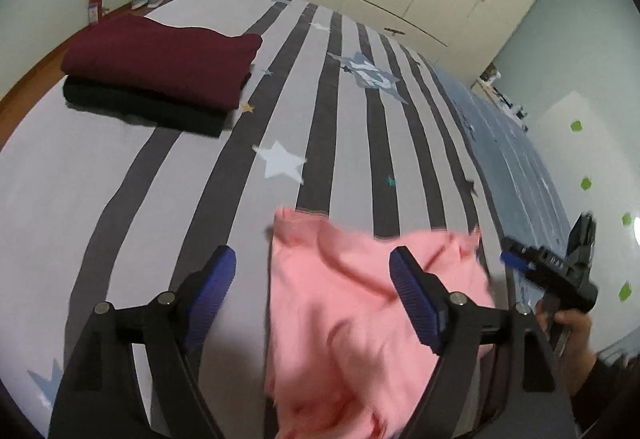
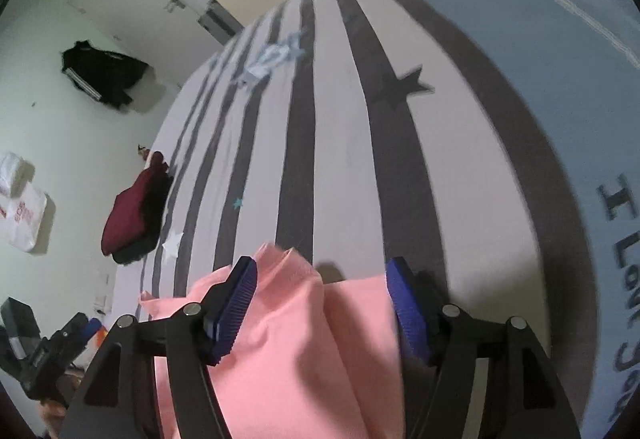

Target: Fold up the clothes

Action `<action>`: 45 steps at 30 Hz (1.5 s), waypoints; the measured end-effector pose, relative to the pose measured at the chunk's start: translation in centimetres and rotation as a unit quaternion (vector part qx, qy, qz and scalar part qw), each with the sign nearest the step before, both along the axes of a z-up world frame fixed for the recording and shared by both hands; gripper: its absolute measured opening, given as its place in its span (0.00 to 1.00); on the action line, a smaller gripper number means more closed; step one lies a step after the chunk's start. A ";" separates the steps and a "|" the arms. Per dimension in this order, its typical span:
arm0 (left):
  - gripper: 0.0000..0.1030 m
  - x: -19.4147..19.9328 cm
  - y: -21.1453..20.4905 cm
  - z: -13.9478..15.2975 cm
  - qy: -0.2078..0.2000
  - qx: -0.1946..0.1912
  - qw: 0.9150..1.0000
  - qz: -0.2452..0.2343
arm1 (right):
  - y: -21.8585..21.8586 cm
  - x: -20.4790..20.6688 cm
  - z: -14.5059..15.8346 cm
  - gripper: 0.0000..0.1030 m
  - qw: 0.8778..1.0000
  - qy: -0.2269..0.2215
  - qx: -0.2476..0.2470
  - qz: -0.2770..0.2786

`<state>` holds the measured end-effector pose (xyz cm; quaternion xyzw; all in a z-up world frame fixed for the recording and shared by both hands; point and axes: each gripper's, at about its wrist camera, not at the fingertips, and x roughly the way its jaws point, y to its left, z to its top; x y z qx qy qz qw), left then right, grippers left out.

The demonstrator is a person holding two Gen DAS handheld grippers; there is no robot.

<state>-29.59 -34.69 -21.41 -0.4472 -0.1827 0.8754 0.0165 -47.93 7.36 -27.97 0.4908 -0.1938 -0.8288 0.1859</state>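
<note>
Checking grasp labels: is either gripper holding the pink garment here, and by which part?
Neither holds it. Left gripper and right gripper both have open jaws; the pink garment lies loose between them.

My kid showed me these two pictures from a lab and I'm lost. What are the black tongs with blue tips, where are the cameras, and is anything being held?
They are hand-held grippers, one in each of a person's hands, each carrying a wide-angle camera looking along its jaws. One picture comes from the left gripper, the other from the right gripper. Both stand open over a pink garment on a striped bed, gripping nothing. Farther away, a folded maroon garment lies on a black one.
</note>
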 end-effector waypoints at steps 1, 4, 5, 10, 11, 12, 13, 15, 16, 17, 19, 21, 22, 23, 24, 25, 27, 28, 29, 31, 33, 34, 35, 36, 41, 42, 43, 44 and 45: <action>0.74 0.3 0.7 -0.9 -0.016 0.008 1.000 -0.020 | -0.2 0.7 0.4 0.62 1.000 0.011 0.008 0.012; 0.68 0.9 2.7 -3.0 -0.057 0.031 0.996 -0.060 | -1.6 2.8 0.8 0.62 0.997 0.031 0.030 0.062; 0.66 1.0 3.4 -3.4 -0.066 0.031 0.995 -0.068 | -2.2 3.7 0.6 0.62 0.996 0.033 0.041 0.077; 0.35 0.7 5.5 -4.6 -0.096 0.049 0.988 -0.109 | -4.0 6.0 -1.4 0.61 0.991 0.015 0.086 0.097; 0.34 0.8 5.7 -4.5 -0.091 0.045 0.988 -0.114 | -4.0 6.3 -1.6 0.60 0.991 0.015 0.094 0.093; 0.34 0.9 5.9 -4.3 -0.084 0.038 0.989 -0.117 | -3.9 6.5 -1.8 0.60 0.991 0.017 0.100 0.089; 0.34 0.7 6.0 -4.6 -0.089 0.035 0.988 -0.119 | -3.6 6.5 -1.9 0.60 0.991 0.016 0.103 0.085; 0.34 -0.1 5.5 -6.2 -0.117 0.046 0.986 -0.109 | -3.2 6.5 -2.2 0.60 0.992 0.009 0.103 0.077; 0.34 -0.6 5.1 -7.1 -0.131 0.053 0.984 -0.104 | -3.0 6.4 -2.4 0.60 0.992 0.005 0.103 0.074; 0.34 -0.8 4.8 -7.5 -0.137 0.060 0.984 -0.097 | -2.8 6.4 -2.6 0.60 0.992 0.000 0.102 0.074; 0.10 -1.0 4.3 -7.3 -0.116 0.072 0.987 -0.082 | -3.0 6.0 -3.0 0.60 0.992 -0.003 0.104 0.074; 0.02 -0.9 4.5 -6.2 -0.083 0.051 0.992 -0.084 | -3.4 5.8 -3.2 0.56 0.991 -0.008 0.111 0.076; 0.02 -0.8 4.9 -5.3 -0.056 0.037 0.993 -0.092 | -3.5 5.8 -3.2 0.51 0.991 -0.011 0.112 0.077; 0.02 -0.6 5.3 -4.4 -0.037 0.029 0.994 -0.098 | -3.5 5.9 -3.2 0.37 0.991 -0.013 0.112 0.076; 0.02 -0.5 5.6 -3.6 -0.023 0.023 0.994 -0.102 | -3.4 5.9 -3.2 0.21 0.991 -0.012 0.111 0.075; 0.02 -0.7 5.9 -2.6 -0.007 0.010 0.995 -0.104 | -3.2 6.0 -3.0 0.16 0.991 -0.009 0.109 0.073; 0.02 -1.5 5.9 -1.4 0.010 -0.002 0.995 -0.103 | -2.7 6.4 -2.4 0.11 0.992 -0.001 0.105 0.067; 0.02 -2.0 5.9 -0.7 0.018 -0.007 0.995 -0.102 | -2.4 6.7 -2.1 0.10 0.993 0.000 0.102 0.061; 0.02 -2.6 6.0 -0.5 0.023 -0.014 0.994 -0.104 | -2.1 7.0 -1.9 0.09 0.994 0.000 0.098 0.055; 0.02 -3.8 6.1 -0.6 0.027 -0.036 0.993 -0.110 | -1.5 7.6 -1.4 0.08 0.995 0.000 0.090 0.043; 0.02 -5.5 6.6 -1.3 0.023 -0.051 0.991 -0.121 | -1.0 8.2 -1.2 0.07 0.996 0.000 0.082 0.032; 0.02 -6.4 6.9 -1.7 0.020 -0.058 0.990 -0.127 | -0.8 8.5 -1.2 0.07 0.997 -0.001 0.079 0.025; 0.02 -7.2 7.0 -2.4 0.008 -0.067 0.989 -0.133 | -0.7 8.7 -1.2 0.07 0.997 -0.001 0.079 0.021; 0.02 -7.9 7.1 -3.5 -0.002 -0.079 0.987 -0.137 | -0.7 8.9 -1.2 0.06 0.997 0.001 0.081 0.018; 0.02 -9.5 7.7 -8.3 -0.057 -0.116 0.979 -0.159 | -0.4 9.5 -1.2 0.06 0.996 0.008 0.086 0.011; 0.02 -9.3 7.8 -8.6 -0.059 -0.119 0.978 -0.160 | -0.3 9.5 -1.5 0.06 0.996 0.006 0.085 0.008; 0.03 -8.9 7.7 -8.5 -0.055 -0.120 0.979 -0.157 | -0.3 9.5 -1.7 0.07 0.996 0.005 0.087 0.005; 0.03 -8.6 7.4 -8.3 -0.053 -0.116 0.980 -0.153 | -0.3 9.4 -1.9 0.07 0.996 0.005 0.090 0.003; 0.03 -8.2 7.1 -8.0 -0.053 -0.109 0.982 -0.146 | -0.3 9.4 -2.2 0.08 0.996 0.004 0.094 0.000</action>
